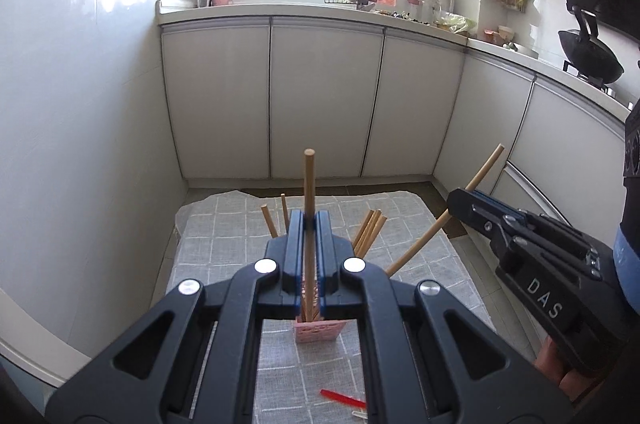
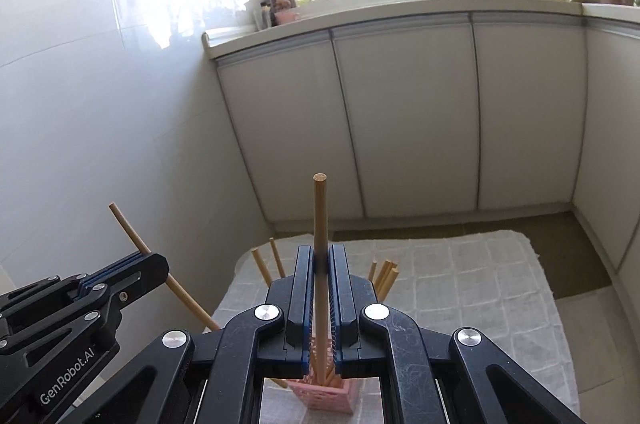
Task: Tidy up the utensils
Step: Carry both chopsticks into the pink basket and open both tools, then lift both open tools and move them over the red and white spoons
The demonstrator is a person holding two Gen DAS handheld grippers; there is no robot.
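My left gripper (image 1: 308,224) is shut on a wooden chopstick (image 1: 308,179) that stands upright between its pads. Below it a pink slotted holder (image 1: 318,332) stands on the grey checked cloth (image 1: 224,236), with several chopsticks (image 1: 370,230) leaning out of it. At the right, my right gripper (image 1: 456,197) is shut on another chopstick (image 1: 416,246), held slanted. In the right wrist view the right gripper (image 2: 321,264) clamps its upright chopstick (image 2: 320,212) above the pink holder (image 2: 326,400). The left gripper (image 2: 158,264) shows at the left, holding its slanted chopstick (image 2: 188,300).
A red utensil (image 1: 342,398) and a small white piece (image 1: 358,414) lie on the cloth near the front. White cabinet doors (image 1: 324,95) close off the back and right, a tiled wall (image 1: 80,103) the left. A black wok (image 1: 590,57) sits on the stove.
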